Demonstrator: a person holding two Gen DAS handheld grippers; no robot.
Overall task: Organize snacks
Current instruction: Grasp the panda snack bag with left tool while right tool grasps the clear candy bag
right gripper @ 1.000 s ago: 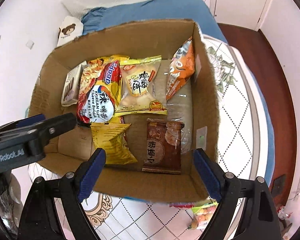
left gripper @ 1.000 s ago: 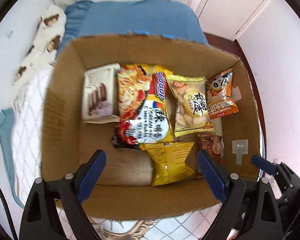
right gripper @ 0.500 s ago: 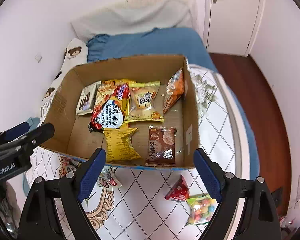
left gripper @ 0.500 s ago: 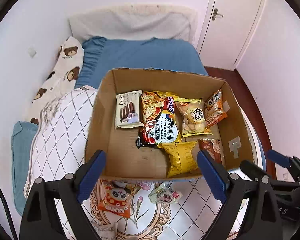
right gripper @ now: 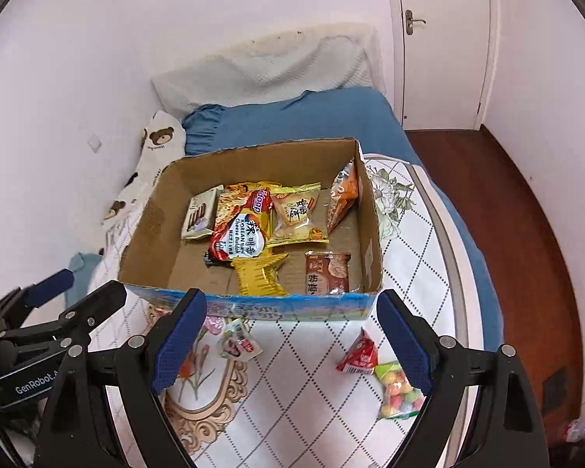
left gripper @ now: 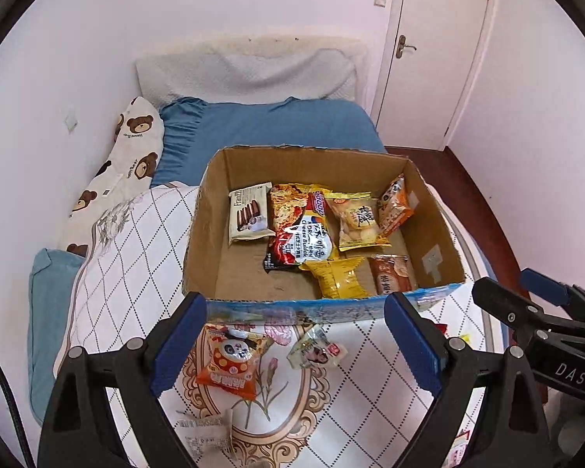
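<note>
Both tools hang wide open and empty above the bed's near edge: the left tool (left gripper: 294,347) and the right tool (right gripper: 292,341). Beyond them the cardboard box (left gripper: 249,308) sits mid-bed, holding packets. On the quilt (right gripper: 312,390) before the box lie loose snacks: a panda packet (left gripper: 232,358), a red triangular packet (right gripper: 358,355), a candy bag (right gripper: 397,390).

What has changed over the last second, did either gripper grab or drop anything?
Neither. Both the left gripper and right gripper pulled back and up from over the cardboard box, jaws open and empty throughout, so loose snacks on the quilt now show, like the panda packet and red triangular packet. Snacks inside the box stayed put.
</note>
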